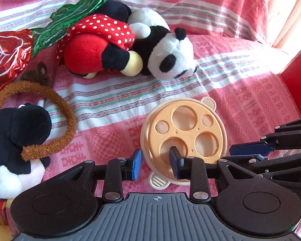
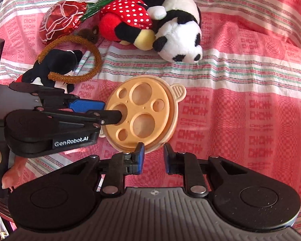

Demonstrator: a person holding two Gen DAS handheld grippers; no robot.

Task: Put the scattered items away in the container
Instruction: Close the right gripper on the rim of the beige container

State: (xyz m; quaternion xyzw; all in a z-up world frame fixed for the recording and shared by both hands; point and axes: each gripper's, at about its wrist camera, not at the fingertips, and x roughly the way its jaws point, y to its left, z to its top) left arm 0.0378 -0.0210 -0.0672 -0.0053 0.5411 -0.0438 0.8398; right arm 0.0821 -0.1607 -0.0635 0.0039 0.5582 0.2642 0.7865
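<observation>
With the right hand-held gripper [image 2: 153,156] narrowly spread and empty at the near rim of the beige perforated disc [image 2: 142,108] on the bed [image 2: 240,110], and the left hand-held gripper [image 1: 156,162] astride that rim, its pinch not discernible, the disc could be tipped and dropped toward the plush panda [image 2: 180,34] beyond.

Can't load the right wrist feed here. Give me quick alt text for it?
A round tan plastic lid with holes lies on a pink striped cloth, with the right tool at its near edge and the left tool reaching in, one finger poking into a hole. Behind lie a panda plush, a polka-dot plush and a foil rose.
</observation>
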